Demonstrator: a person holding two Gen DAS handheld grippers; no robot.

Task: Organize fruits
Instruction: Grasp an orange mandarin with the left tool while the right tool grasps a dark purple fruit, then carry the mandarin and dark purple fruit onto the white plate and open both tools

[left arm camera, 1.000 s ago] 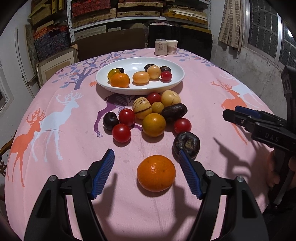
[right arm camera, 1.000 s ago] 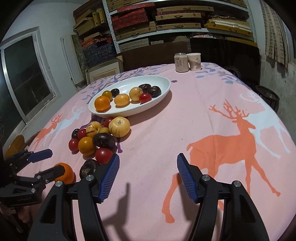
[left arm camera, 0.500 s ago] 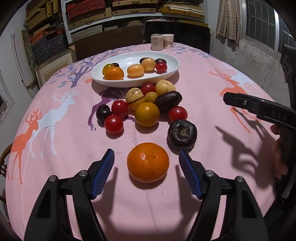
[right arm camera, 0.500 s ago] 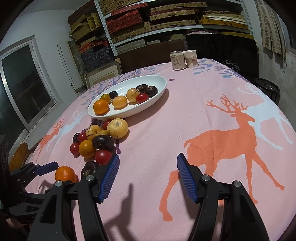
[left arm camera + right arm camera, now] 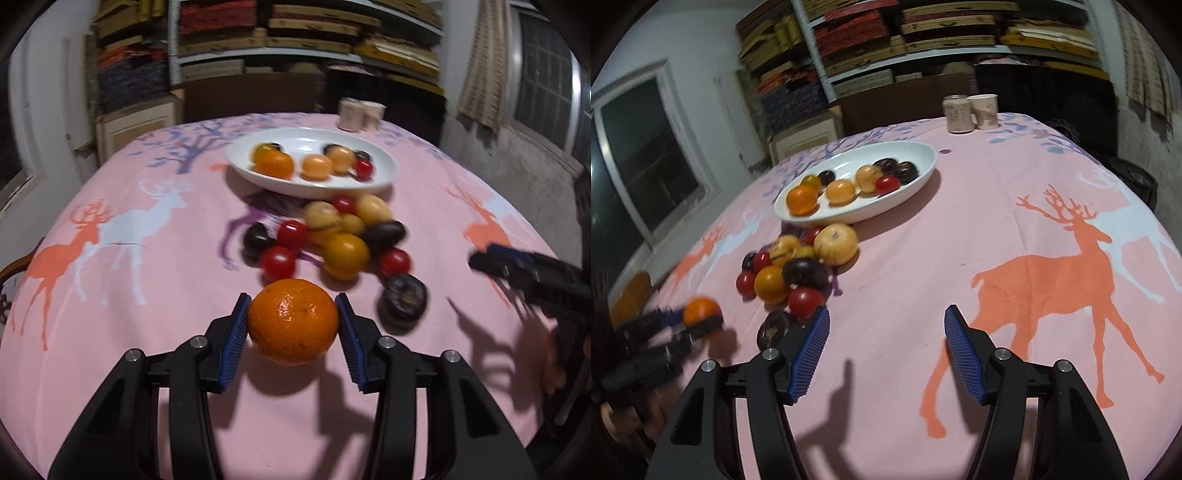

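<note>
Round surface (image 5: pixel 960 236) under a pink cloth printed with deer and trees, white shelving (image 5: pixel 923 55) stacked with flat boxes behind it, dark window (image 5: pixel 646 155) in a white wall, barred window (image 5: pixel 546 74) with a hanging curtain (image 5: pixel 480 66), dim indoor light

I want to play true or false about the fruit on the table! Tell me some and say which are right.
1. The left tongs squeeze an orange. True.
2. The right tongs hold a tomato. False: they are open and hold nothing.
3. The white plate has fruit in it. True.
4. The tablecloth is green with stars. False: it is pink with deer.
5. Two cups stand behind the plate. True.
</note>
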